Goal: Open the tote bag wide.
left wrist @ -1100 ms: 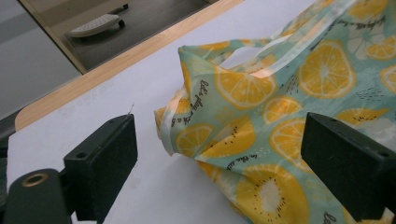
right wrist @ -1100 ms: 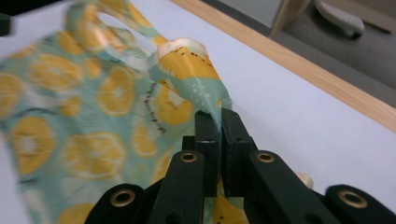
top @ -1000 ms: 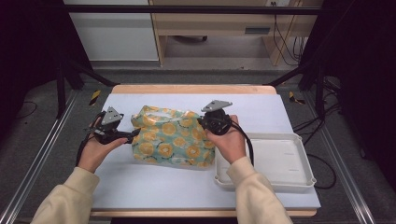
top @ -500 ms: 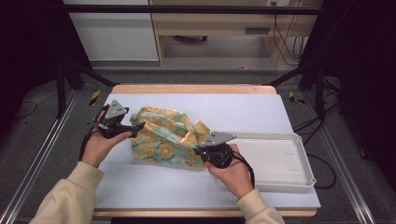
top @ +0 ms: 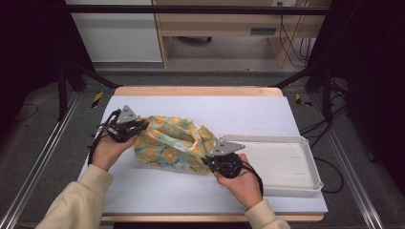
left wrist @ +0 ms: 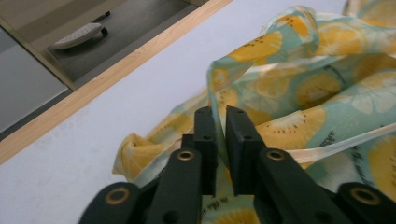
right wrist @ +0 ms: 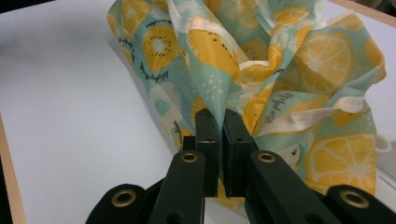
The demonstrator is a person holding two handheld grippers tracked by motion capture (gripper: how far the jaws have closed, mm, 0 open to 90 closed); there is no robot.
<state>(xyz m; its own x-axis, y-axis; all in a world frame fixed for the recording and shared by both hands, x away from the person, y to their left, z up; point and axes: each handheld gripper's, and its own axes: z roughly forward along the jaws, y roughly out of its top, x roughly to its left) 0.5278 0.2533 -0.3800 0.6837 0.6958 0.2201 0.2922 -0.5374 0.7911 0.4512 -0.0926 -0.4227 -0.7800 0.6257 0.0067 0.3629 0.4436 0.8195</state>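
Both grippers have hold of the fruit-print bag (top: 174, 150), a crumpled teal sack patterned with orange and kiwi slices that lies on the white table cover (top: 157, 191), left of the middle. At the bag's left end the left gripper (top: 138, 128) has just been closing its jaws, and in the left gripper view they stand almost together with a thin fold of the bag (left wrist: 299, 93) pinched between the pads — the fabric rises from the gap and spreads away to the right. At the bag's near right corner the right gripper (top: 209, 160) is clamped as tightly; in the right gripper view its two black jaws meet on a ridge of the bag (right wrist: 261, 70), which stands up beyond them in folds, with a pale ribbon-like strip running across the print. The person's left hand (top: 109, 151) comes in from the near left and the right hand (top: 246, 183) from the near side, both in cream sleeves. Just right of the right gripper sits a white tray (top: 305, 164), its near rim beside the hand, and its left end close to the bag's right edge. A wooden table edge (top: 196, 90) runs along the far side of the cover, and beyond it stands a pale cabinet (top: 119, 38) on the floor.
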